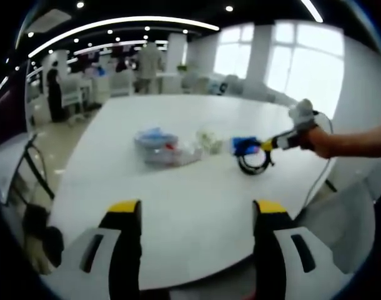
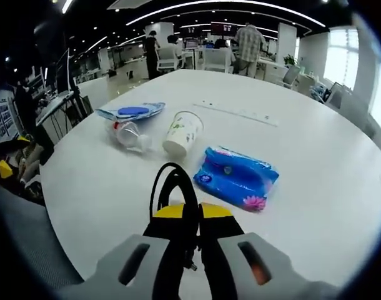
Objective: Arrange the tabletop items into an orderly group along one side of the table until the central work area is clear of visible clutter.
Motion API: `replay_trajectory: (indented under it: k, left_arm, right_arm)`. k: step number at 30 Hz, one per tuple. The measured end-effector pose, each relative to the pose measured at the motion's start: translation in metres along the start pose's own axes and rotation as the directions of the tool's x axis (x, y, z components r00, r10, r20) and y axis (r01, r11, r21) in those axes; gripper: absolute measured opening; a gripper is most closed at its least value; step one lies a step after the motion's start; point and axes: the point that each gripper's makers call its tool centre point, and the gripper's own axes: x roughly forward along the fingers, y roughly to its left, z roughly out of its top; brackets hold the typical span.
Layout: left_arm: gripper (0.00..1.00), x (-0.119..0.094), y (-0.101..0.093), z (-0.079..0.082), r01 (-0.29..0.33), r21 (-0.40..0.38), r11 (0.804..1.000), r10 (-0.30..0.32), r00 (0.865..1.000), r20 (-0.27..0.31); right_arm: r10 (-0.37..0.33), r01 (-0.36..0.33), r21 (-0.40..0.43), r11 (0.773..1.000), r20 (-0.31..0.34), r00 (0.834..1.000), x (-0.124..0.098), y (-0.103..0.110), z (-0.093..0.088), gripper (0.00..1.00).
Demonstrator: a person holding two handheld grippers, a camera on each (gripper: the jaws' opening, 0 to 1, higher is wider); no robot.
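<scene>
a: on the white table, what is seen in the right gripper view?

b: a black cable loop is clamped between the yellow-tipped jaws of the right gripper, which are pressed almost together on it. just beyond, to the right, a blue tissue pack is laid flat. farther off, a paper cup is tipped on its side, with a clear plastic bottle lying to its left and a blue-topped packet behind that. a long pale ruler-like strip is seen at the far side.

a: and the left gripper view?

b: the left gripper is held wide, nothing between its jaws, above the near edge of the table. the right gripper is seen coming in from the right, gripped by a hand, with the cable loop hanging from its tip and the tissue pack just beside it. the cup and the blurred bottle and packet are grouped to the left.
</scene>
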Motion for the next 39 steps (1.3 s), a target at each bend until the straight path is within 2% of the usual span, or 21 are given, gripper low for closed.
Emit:
replay_trajectory:
  k: [18,26,35,39]
  left_arm:
    - [0.69,0.0,0.001,-0.002,-0.004,0.0,1.0,0.004,1.0,-0.01]
    - [0.69,0.0,0.001,-0.003,-0.006,0.003,1.0,0.006,1.0,-0.017]
    - [0.69,0.001,0.001,-0.004,-0.008,0.008,1.0,0.009,1.0,-0.025]
    - [0.69,0.001,0.001,-0.004,-0.01,0.009,1.0,0.01,1.0,-0.028]
  right_arm:
    - [-0.016,0.018,0.045,0.999,-0.045,0.999,0.008,-0.018,-0.016,0.05]
    - [-0.027,0.033,0.084,0.996,-0.078,0.997,0.017,-0.031,-0.03,0.05]
    - [-0.029,0.043,0.11,0.993,-0.126,0.992,0.027,-0.037,-0.046,0.05]
    - [-0.03,0.044,0.107,0.993,-0.131,0.991,0.026,-0.035,-0.047,0.05]
